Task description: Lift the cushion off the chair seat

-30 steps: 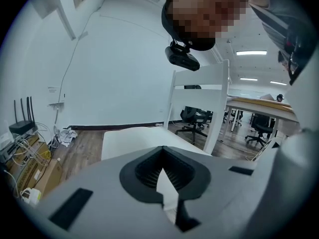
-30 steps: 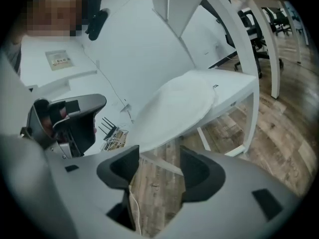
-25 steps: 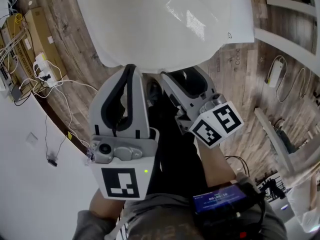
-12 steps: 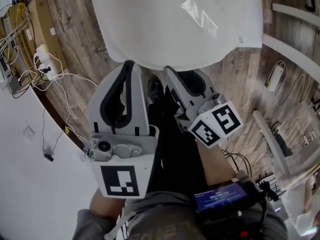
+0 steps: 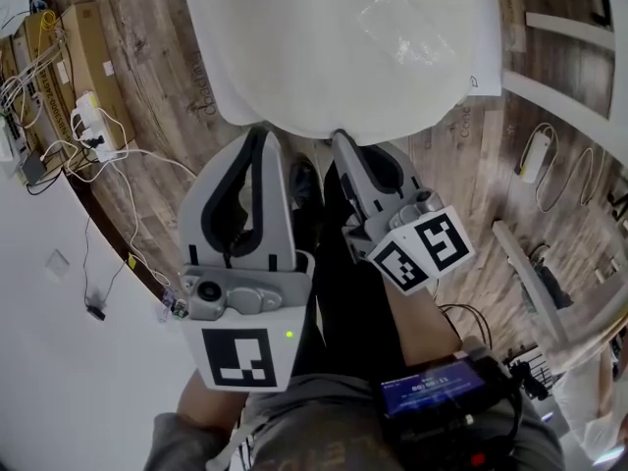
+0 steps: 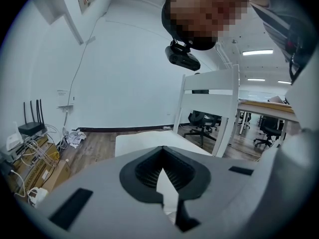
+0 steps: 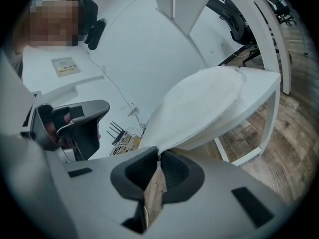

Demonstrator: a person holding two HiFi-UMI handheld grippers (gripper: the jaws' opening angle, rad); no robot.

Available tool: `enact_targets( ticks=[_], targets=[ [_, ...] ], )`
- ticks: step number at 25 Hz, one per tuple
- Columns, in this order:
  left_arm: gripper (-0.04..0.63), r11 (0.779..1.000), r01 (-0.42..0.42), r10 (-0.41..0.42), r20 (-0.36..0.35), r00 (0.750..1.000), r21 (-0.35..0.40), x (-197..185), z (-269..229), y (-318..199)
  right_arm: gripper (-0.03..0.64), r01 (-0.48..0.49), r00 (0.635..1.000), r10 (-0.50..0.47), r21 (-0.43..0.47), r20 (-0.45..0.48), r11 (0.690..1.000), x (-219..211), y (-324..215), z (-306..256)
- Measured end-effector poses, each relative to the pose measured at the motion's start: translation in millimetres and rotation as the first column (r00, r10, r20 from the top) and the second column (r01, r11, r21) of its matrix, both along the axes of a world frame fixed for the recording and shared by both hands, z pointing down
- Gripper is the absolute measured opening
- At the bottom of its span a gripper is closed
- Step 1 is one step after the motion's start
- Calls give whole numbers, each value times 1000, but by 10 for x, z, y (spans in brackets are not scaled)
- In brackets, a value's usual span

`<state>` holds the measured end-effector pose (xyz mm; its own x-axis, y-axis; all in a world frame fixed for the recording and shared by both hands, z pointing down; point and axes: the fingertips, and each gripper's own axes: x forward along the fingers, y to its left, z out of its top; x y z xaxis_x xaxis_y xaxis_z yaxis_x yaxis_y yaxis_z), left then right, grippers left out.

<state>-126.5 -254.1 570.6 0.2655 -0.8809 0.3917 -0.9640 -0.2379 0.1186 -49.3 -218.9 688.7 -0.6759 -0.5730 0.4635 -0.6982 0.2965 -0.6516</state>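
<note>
The white cushion (image 5: 343,37) lies on the white chair's seat (image 5: 497,27) at the top of the head view. My left gripper (image 5: 258,132) reaches its near edge, jaws together at the tip, pinching the cushion (image 6: 144,141) rim. My right gripper (image 5: 339,137) is just to its right on the same edge. Its jaws have just been closing and now pinch the rim of the cushion (image 7: 199,108) between the tips of the right gripper (image 7: 159,152). The left gripper (image 6: 162,148) hides its own contact point. The cushion rests on the seat (image 7: 259,91).
The chair's backrest (image 6: 209,93) rises behind the cushion. Cardboard boxes, a power strip and cables (image 5: 83,116) lie along the wall at the left. White slats (image 5: 569,27) and a charger (image 5: 538,150) sit on the wooden floor at the right. Office chairs (image 6: 199,121) stand farther off.
The right gripper's jaws have drawn together from wide apart onto the cushion's near edge. The left gripper has stayed at that edge. The cushion has not visibly risen.
</note>
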Motion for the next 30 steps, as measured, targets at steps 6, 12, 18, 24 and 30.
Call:
enact_targets(
  ticks=[6,12,18,24,30],
  targets=[
    [6,1000,-9,9,1,1000,-17,26,83,37,23,0,1000,0,0,0,1000,7,30,36],
    [6,1000,-3,3,-2,1000,16,51,-100,-74,20,41,998,-38,72,-51,997,15,-51,-180],
    [6,998,9,-9,-2,1000,60,-18,-502,-126,18,76,994,-62,159,-89,984,-73,-239,-642],
    [6,994,10,-11,8,1000,111,-10,-1052,-134,18,97,993,-76,246,-93,964,-175,-458,-1220],
    [6,984,18,-21,18,1000,178,-74,-1659,-249,18,113,991,-80,339,-109,934,-283,-823,-1840]
  ],
)
